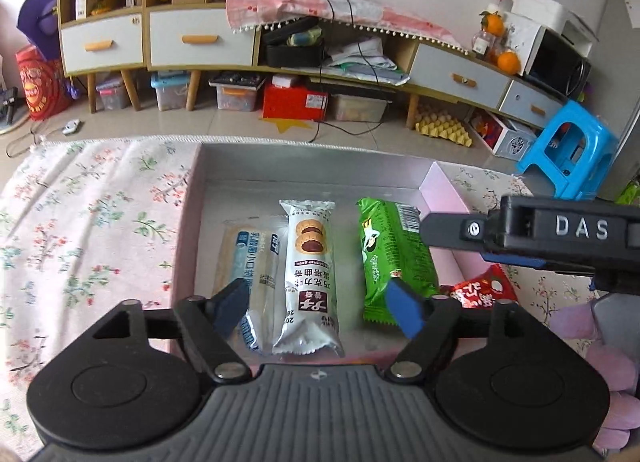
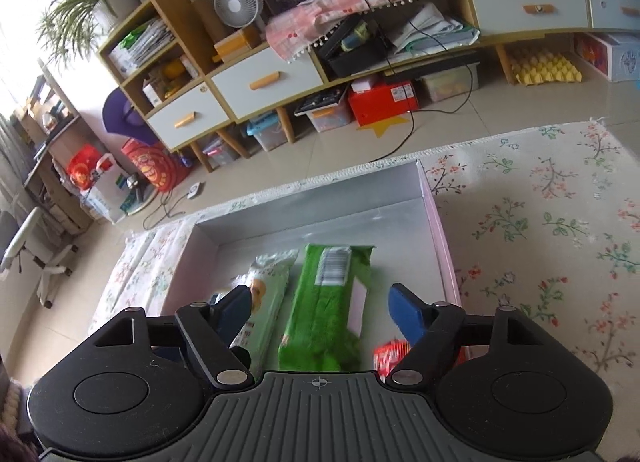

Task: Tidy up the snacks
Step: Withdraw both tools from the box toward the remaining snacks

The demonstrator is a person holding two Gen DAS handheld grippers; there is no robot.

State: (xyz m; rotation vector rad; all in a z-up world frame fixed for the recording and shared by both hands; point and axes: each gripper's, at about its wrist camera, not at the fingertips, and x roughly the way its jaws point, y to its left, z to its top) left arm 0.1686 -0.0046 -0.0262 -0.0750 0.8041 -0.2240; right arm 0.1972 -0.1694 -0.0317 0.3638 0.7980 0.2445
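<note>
While your left gripper (image 1: 320, 308) hangs with its jaws spread wide and nothing between them, low in the centre of the left wrist view, the white biscuit packet (image 1: 309, 278) lies directly ahead of it in the box (image 1: 188, 229). To its left sits a pale blue packet (image 1: 254, 262), touching or nearly so; to its right, apart from it, the green packet (image 1: 394, 262). All three lie lengthwise, side by side, on the box floor. A red packet (image 1: 482, 292) shows at the lower right, against the box's right wall; whether it is inside or outside, you cannot tell.

These are probably light, crinkly, slippery film wrappers with brittle biscuits inside, so take each across its middle, gently, not by the crimped ends.

Your right gripper (image 2: 320, 312) is also wide open and empty, poised over the green packet (image 2: 332, 302) in the lower centre of its view. It reaches in level from the right edge of the left wrist view, above the box's right wall; both tools point toward the box's far wall.
</note>
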